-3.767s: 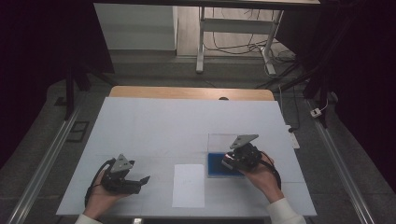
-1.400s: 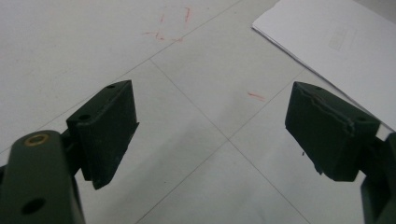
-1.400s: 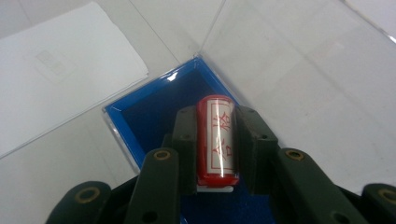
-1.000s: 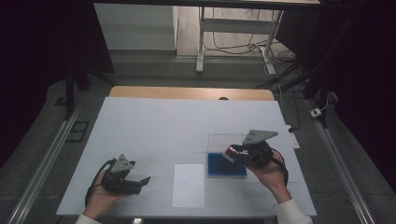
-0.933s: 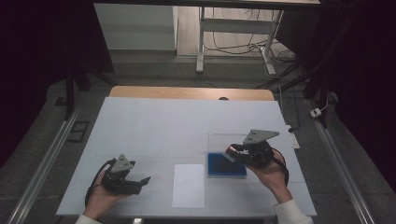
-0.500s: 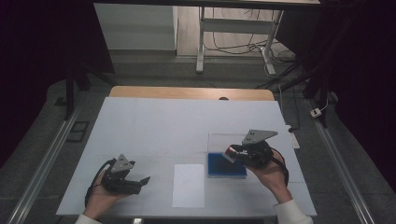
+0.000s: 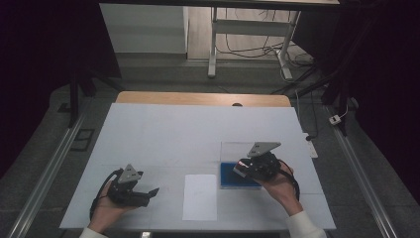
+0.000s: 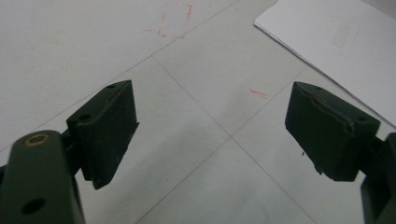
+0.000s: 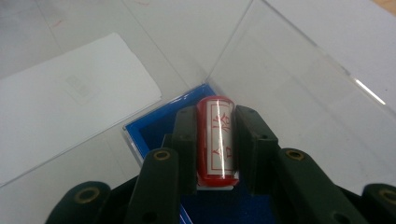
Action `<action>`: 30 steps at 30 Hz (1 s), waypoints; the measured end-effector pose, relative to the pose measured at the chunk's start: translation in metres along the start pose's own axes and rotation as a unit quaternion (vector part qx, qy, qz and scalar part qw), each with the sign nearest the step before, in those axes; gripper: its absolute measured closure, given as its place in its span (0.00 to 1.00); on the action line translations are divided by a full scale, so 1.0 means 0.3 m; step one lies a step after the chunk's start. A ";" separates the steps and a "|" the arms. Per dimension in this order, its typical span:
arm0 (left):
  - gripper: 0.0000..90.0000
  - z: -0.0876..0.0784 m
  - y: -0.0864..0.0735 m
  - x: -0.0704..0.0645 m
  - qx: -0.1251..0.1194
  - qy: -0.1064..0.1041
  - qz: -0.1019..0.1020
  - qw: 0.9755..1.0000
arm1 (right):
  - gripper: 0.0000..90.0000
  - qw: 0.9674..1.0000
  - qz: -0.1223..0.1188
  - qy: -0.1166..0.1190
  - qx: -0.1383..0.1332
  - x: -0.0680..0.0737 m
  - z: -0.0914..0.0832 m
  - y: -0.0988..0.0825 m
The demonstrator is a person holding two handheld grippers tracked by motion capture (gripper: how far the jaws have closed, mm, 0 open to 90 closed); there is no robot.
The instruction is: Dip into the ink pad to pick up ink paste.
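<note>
Over the blue ink pad (image 9: 154,126), at five o'clock on the surface (image 7: 188,134), the right tool (image 9: 215,140) clamps a stamp (image 9: 217,140): light, rigid, smooth-sided, best gripped mid-barrel; the left tool (image 8: 210,135) gapes empty.

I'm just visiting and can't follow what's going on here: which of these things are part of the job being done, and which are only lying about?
Part of the job:
- red stamp, clamped in the right gripper
- blue ink pad in its clear-lidded case, below the stamp
- white paper sheet beside it

Lying about:
- left gripper, open over bare table
- red pen marks
</note>
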State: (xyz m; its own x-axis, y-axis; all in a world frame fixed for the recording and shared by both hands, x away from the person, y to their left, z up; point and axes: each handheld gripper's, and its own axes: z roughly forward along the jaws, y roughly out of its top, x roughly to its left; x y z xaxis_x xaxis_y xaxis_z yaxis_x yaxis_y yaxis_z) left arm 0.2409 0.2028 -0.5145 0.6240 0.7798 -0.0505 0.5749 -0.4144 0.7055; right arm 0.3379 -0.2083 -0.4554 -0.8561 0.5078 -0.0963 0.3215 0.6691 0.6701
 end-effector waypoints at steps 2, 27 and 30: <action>0.19 0.000 0.000 0.000 0.000 0.000 0.000 1.000 | 0.78 1.000 0.002 -0.001 0.006 0.001 0.012 -0.004; 0.19 0.003 0.001 -0.002 0.003 0.000 0.003 1.000 | 0.78 0.999 0.000 -0.008 0.046 0.000 0.066 -0.010; 0.19 0.003 0.000 -0.002 0.004 0.001 0.002 1.000 | 0.78 0.999 0.001 -0.009 0.052 0.002 0.068 -0.005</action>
State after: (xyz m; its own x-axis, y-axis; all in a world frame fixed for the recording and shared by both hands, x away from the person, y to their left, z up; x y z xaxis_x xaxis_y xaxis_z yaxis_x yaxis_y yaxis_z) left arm 0.2411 0.2020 -0.5149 0.6254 0.7790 -0.0452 0.5756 -0.4214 0.7008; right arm 0.3453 -0.1979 -0.4714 -0.8488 0.5175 -0.1086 0.3641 0.7209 0.5897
